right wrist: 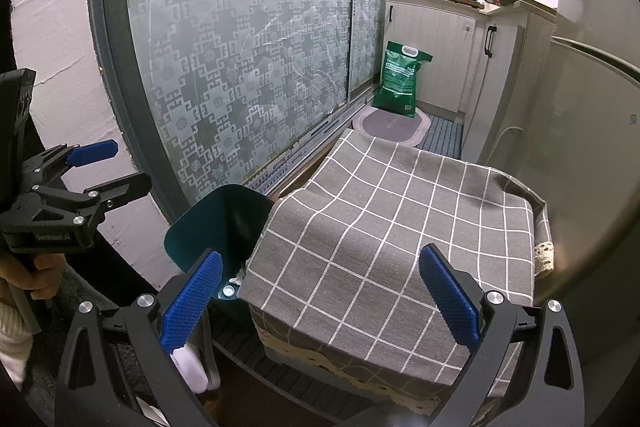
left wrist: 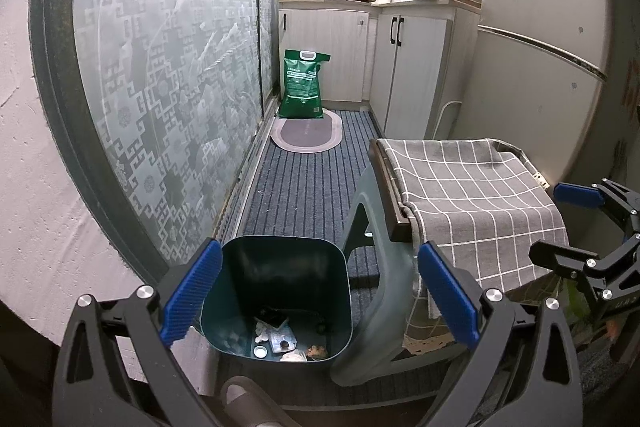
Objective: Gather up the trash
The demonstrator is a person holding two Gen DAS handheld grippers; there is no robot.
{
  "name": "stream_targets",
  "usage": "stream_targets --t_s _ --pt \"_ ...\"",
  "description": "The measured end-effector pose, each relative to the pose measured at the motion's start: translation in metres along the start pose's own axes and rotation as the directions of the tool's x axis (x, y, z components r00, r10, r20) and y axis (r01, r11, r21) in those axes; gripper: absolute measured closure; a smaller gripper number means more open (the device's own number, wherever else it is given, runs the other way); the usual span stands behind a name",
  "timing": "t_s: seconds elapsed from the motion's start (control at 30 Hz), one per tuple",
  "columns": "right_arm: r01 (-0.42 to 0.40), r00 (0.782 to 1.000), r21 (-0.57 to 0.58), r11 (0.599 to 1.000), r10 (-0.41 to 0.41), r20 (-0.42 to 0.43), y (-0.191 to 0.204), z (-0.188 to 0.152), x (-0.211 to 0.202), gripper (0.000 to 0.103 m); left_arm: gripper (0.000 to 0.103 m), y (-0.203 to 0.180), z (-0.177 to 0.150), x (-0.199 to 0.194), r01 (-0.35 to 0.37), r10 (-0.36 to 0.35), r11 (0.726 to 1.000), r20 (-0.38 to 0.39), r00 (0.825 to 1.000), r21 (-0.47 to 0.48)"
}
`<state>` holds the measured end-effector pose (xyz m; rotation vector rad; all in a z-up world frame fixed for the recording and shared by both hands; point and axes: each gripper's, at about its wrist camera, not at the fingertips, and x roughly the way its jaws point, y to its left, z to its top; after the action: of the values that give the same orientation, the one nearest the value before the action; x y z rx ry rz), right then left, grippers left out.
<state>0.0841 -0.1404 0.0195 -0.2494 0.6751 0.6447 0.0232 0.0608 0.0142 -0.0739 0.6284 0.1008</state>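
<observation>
A dark teal trash bin (left wrist: 276, 291) stands on the floor beside a stool. Its bottom holds several scraps of trash (left wrist: 280, 341): white crumpled bits, a cap, a wrapper. My left gripper (left wrist: 320, 291) is open and empty, hovering above the bin's mouth. My right gripper (right wrist: 320, 291) is open and empty above the grey checked cloth (right wrist: 392, 227) covering the stool; it also shows in the left wrist view (left wrist: 576, 223) at the right edge. The bin (right wrist: 216, 223) is partly hidden behind the cloth in the right wrist view. The left gripper (right wrist: 108, 167) shows at the left there.
A frosted patterned sliding door (left wrist: 168, 67) runs along the left. A green sack (left wrist: 304, 85) and an oval mat (left wrist: 306, 135) lie at the far end by white cabinets (left wrist: 408, 67). A fridge (left wrist: 540, 47) stands right. Striped carpet (left wrist: 308, 187) covers the floor.
</observation>
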Motion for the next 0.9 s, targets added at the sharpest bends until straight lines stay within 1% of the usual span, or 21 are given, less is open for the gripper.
stream_targets --t_s 0.9 --pt "0.003 1.0 -0.002 1.0 -0.003 -0.003 0.0023 -0.001 0.0008 0.003 0.003 -0.0004 0.0 0.0007 -0.001 0.001 1.0 -0.002 1.0 0.004"
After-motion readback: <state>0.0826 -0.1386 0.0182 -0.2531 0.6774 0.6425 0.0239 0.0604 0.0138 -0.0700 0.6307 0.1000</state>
